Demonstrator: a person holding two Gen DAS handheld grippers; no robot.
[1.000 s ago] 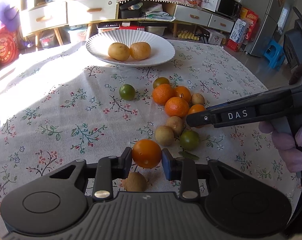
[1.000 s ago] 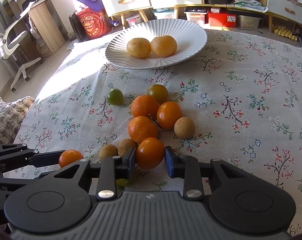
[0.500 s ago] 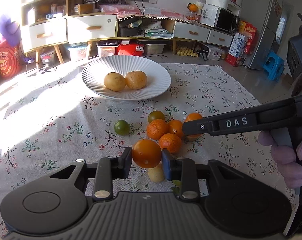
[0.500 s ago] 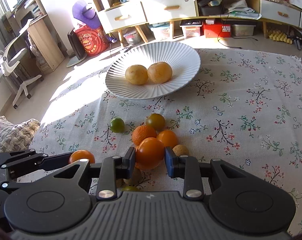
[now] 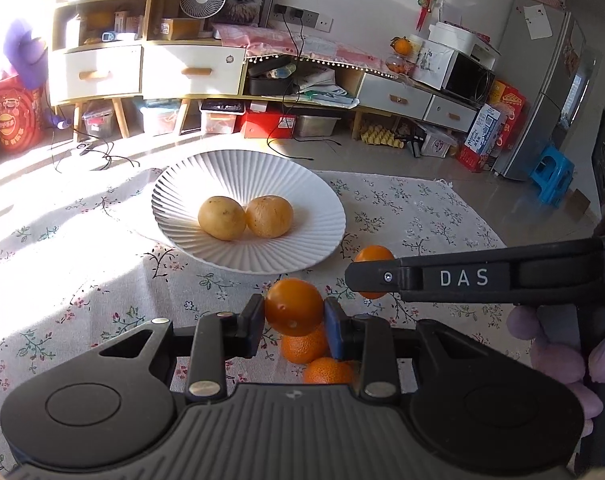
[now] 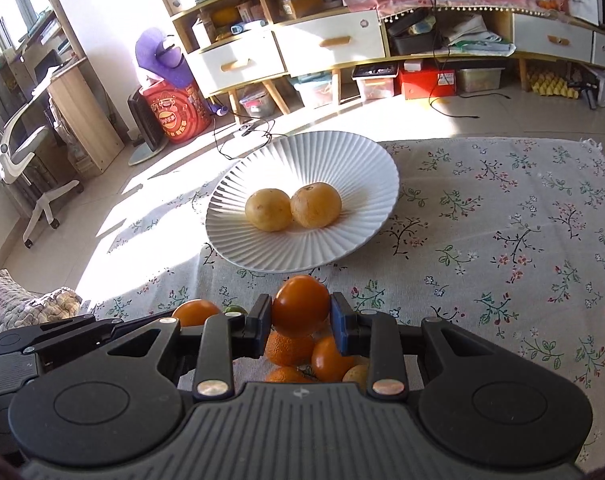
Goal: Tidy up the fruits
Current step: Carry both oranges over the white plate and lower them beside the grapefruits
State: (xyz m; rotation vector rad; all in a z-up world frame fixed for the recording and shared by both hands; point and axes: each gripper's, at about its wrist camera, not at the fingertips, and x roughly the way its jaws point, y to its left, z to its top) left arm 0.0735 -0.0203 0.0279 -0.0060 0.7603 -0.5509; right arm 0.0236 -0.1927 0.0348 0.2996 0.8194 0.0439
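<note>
Two tools, left tool [image 5: 293, 317] and right tool [image 6: 301, 317], each clench a smooth orange fruit; lower both gently onto the ribbed white plate [image 6: 354, 160], clear of the two tan fruits [image 6: 293, 207].

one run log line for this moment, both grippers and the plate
left gripper: shut on orange | right gripper: shut on orange fruit | white plate: two yellow-brown fruits

Both tools [image 5: 294, 316] [image 6: 301, 315] clamped, tilted downward
</note>
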